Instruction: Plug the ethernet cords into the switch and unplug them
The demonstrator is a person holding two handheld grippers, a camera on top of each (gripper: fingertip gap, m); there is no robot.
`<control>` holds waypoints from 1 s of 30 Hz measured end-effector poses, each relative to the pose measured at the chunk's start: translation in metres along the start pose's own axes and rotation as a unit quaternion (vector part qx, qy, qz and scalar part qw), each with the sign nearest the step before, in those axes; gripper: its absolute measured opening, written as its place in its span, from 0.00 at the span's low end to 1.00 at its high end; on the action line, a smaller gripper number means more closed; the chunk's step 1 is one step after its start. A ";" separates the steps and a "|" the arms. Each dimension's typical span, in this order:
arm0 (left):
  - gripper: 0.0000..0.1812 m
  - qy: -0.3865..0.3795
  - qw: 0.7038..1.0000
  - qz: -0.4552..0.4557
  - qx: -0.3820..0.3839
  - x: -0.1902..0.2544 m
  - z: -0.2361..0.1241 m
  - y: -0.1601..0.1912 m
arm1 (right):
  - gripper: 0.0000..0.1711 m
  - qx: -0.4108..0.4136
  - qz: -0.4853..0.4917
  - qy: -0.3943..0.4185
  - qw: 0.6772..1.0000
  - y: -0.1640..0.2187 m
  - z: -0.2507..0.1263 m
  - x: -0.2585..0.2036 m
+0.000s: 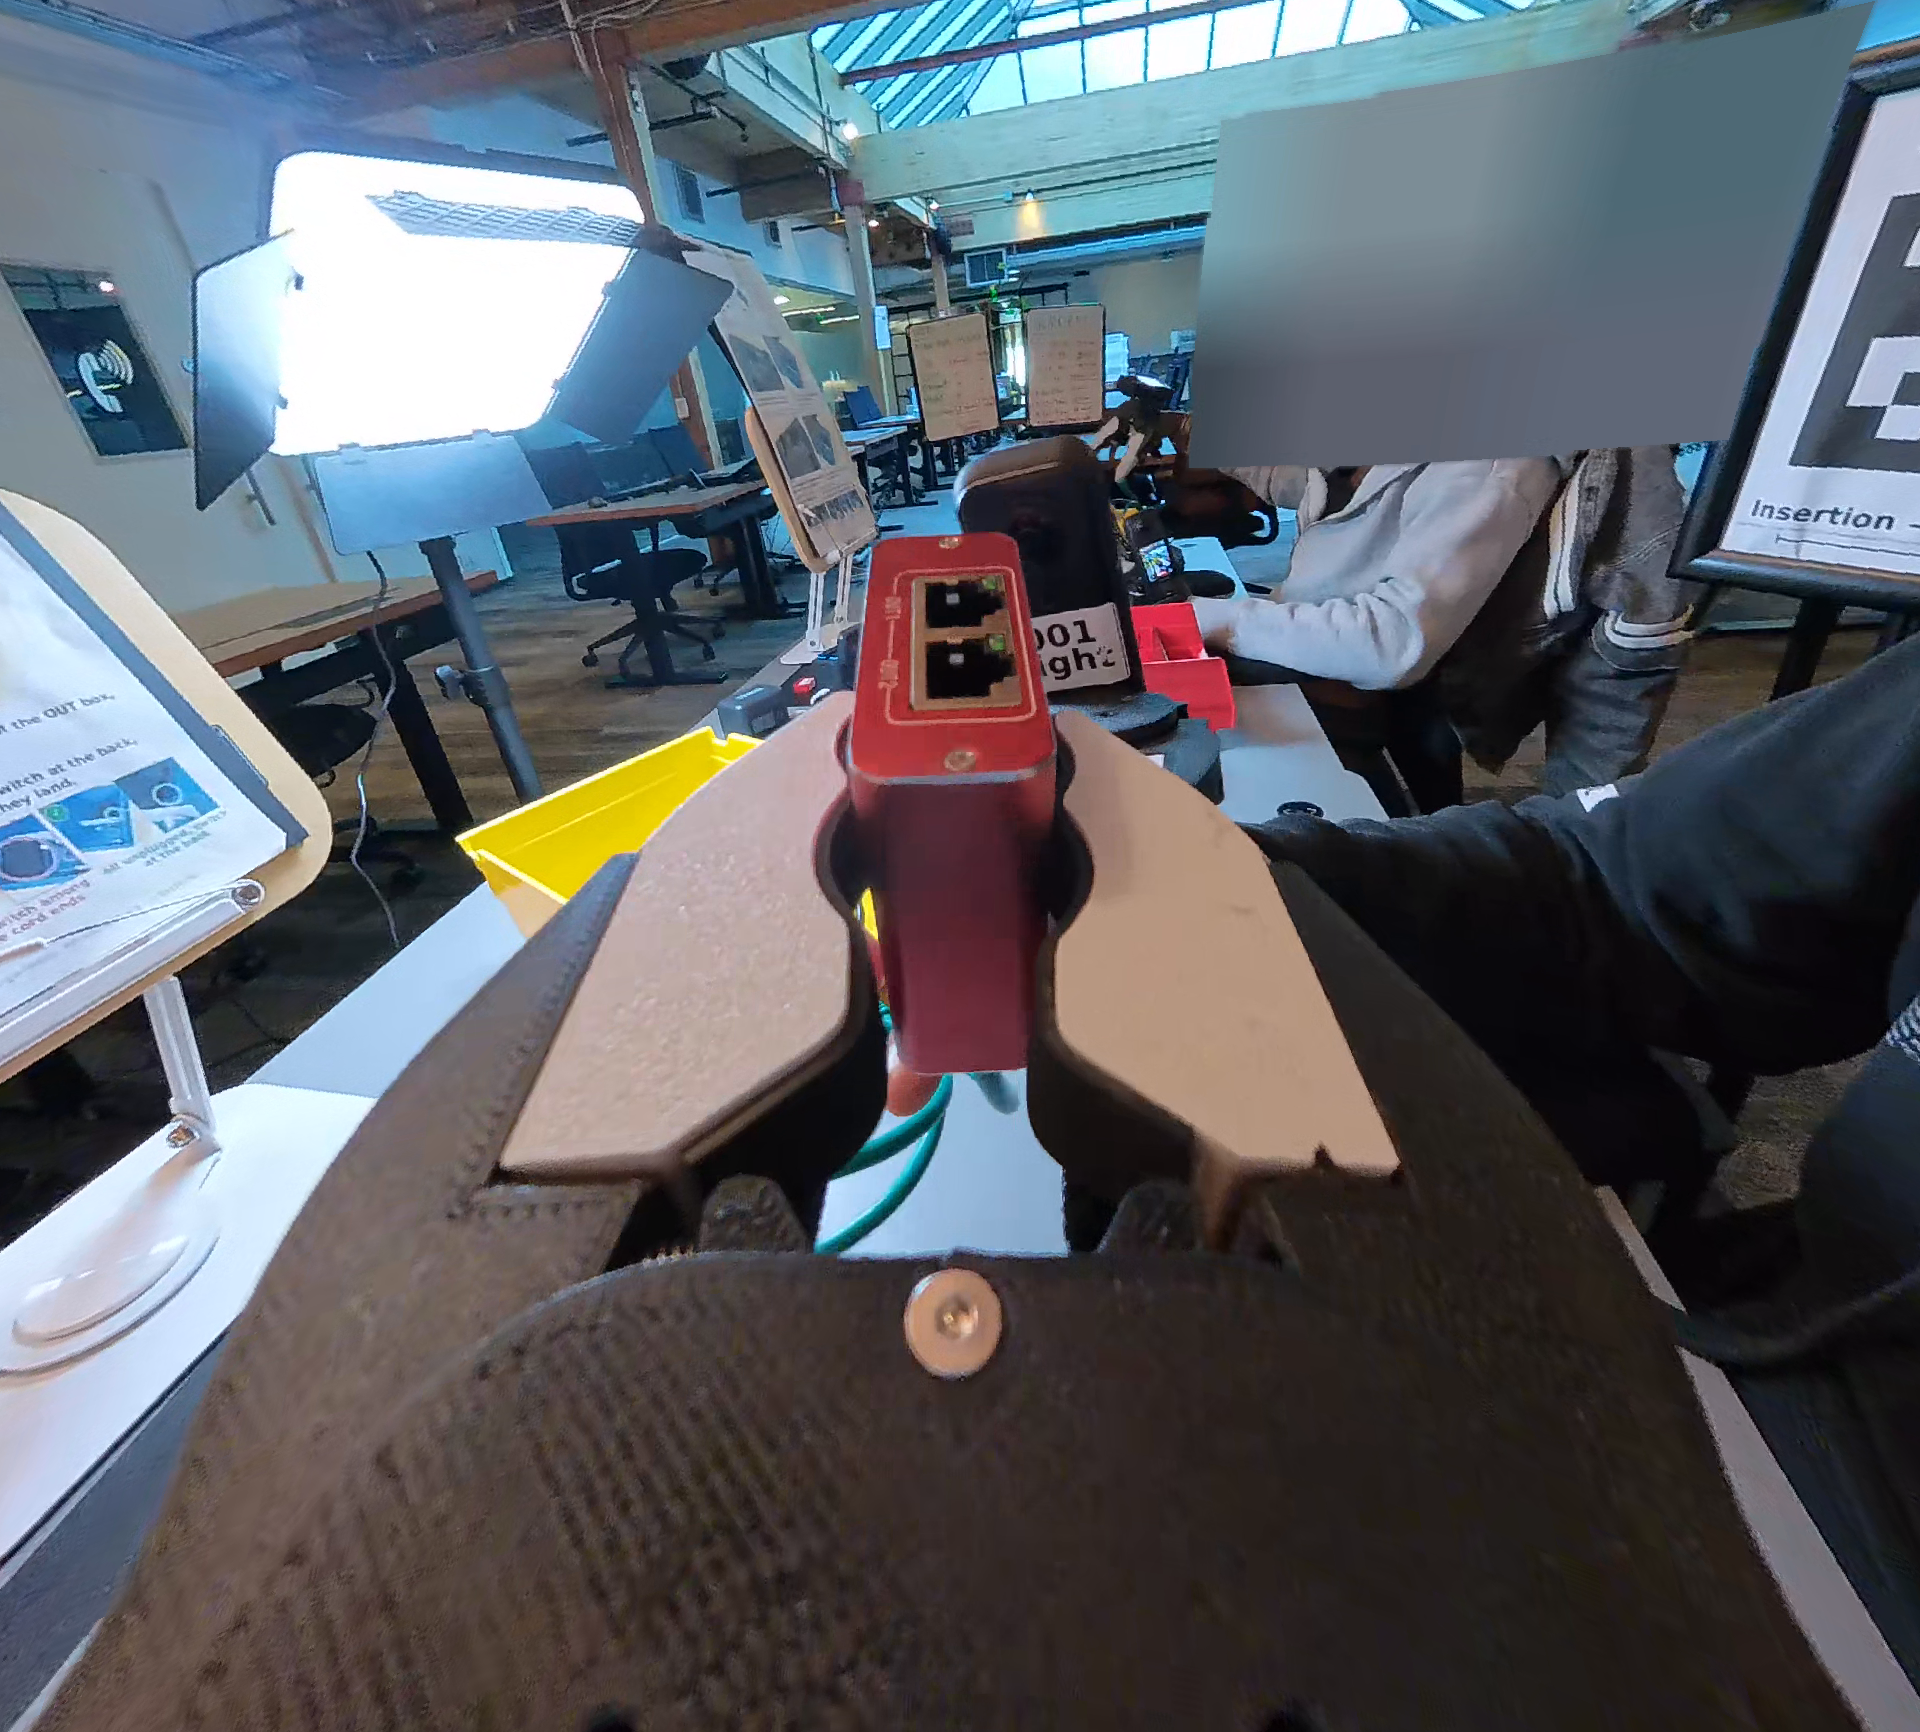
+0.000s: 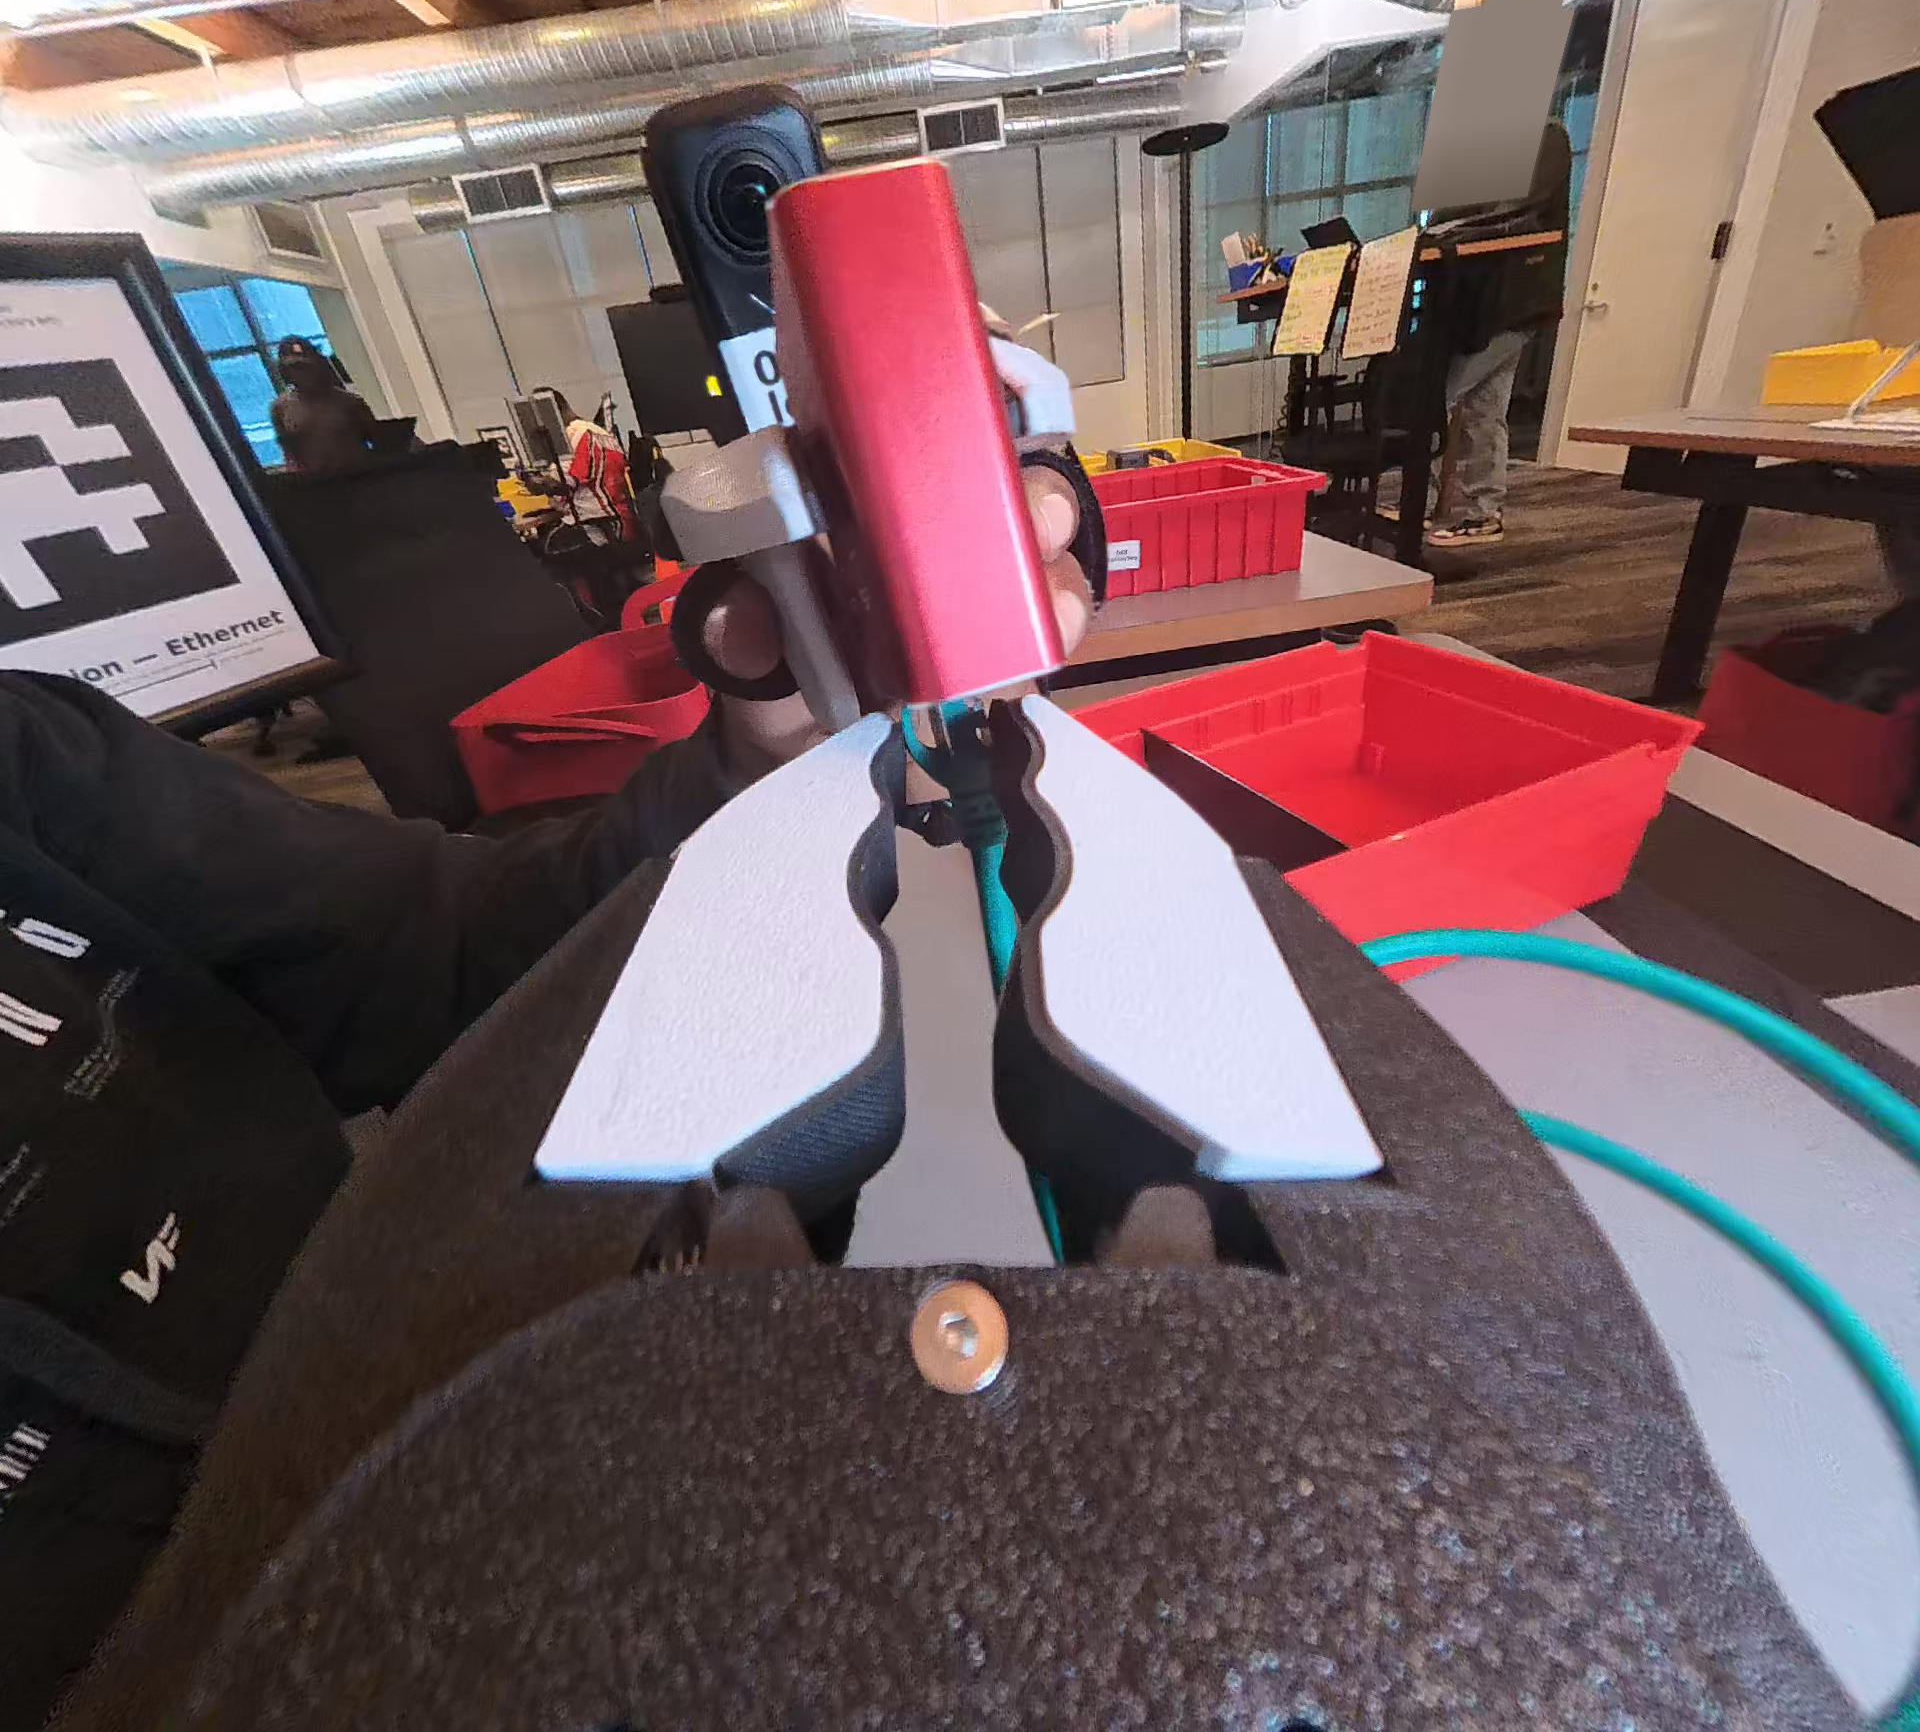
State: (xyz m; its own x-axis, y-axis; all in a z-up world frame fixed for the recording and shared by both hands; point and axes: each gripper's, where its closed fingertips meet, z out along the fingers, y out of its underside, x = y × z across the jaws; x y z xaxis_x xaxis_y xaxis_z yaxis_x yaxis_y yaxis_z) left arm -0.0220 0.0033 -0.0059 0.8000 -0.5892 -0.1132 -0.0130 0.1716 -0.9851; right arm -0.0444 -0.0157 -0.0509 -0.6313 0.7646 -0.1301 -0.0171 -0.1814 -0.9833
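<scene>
My left gripper (image 1: 951,747) is shut on a red switch (image 1: 961,851) and holds it in the air. The two ports (image 1: 964,638) on its far end face are empty. In the right wrist view the switch (image 2: 914,456) stands tilted above my right gripper (image 2: 958,747), clamped by the left gripper's grey fingers (image 2: 727,508). My right gripper is closed on the plug end of a green ethernet cord (image 2: 977,809), right at the switch's lower end. The cord (image 2: 1714,1028) loops away to the right. It also shows under the switch in the left wrist view (image 1: 894,1163).
A red bin (image 2: 1403,778) sits on the white table (image 2: 1662,1111) to the right. A yellow bin (image 1: 592,830) lies beyond the table's left side. An instruction board on a stand (image 1: 125,851) is at the left. A framed marker sign (image 2: 104,487) and a person's black sleeve (image 1: 1610,903) are close by. Across from one pair of fingers to the other is roughly 5 centimeters.
</scene>
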 end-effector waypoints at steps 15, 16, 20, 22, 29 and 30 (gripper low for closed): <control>0.16 0.006 1.000 0.024 -0.007 0.001 -0.003 0.003 | 0.09 -0.006 -0.005 0.014 1.000 0.016 0.017 0.006; 0.16 0.006 1.000 0.023 -0.004 0.000 -0.003 0.003 | 0.09 -0.002 -0.003 0.011 1.000 0.017 0.018 0.006; 0.16 0.002 0.999 0.020 0.044 0.000 -0.003 -0.006 | 0.09 0.049 0.009 -0.011 0.999 0.008 0.017 0.005; 0.17 0.020 0.995 -0.010 0.099 0.000 -0.009 -0.017 | 0.08 0.066 0.013 -0.012 0.998 0.002 0.019 0.002; 0.16 0.069 0.974 -0.006 0.214 0.015 -0.024 -0.041 | 0.08 0.052 -0.017 -0.002 0.999 -0.011 0.022 -0.013; 0.16 0.068 0.975 0.003 0.212 0.016 -0.024 -0.040 | 0.08 0.051 -0.009 -0.005 0.999 -0.010 0.022 -0.013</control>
State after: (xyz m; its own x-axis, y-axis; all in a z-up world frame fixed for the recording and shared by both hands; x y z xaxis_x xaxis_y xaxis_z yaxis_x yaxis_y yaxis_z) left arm -0.0231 -0.0320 0.0284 0.7132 -0.6817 -0.1633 0.2550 0.4694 -0.8454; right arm -0.0527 -0.0372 -0.0364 -0.6380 0.7620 -0.1109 -0.1075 -0.2307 -0.9671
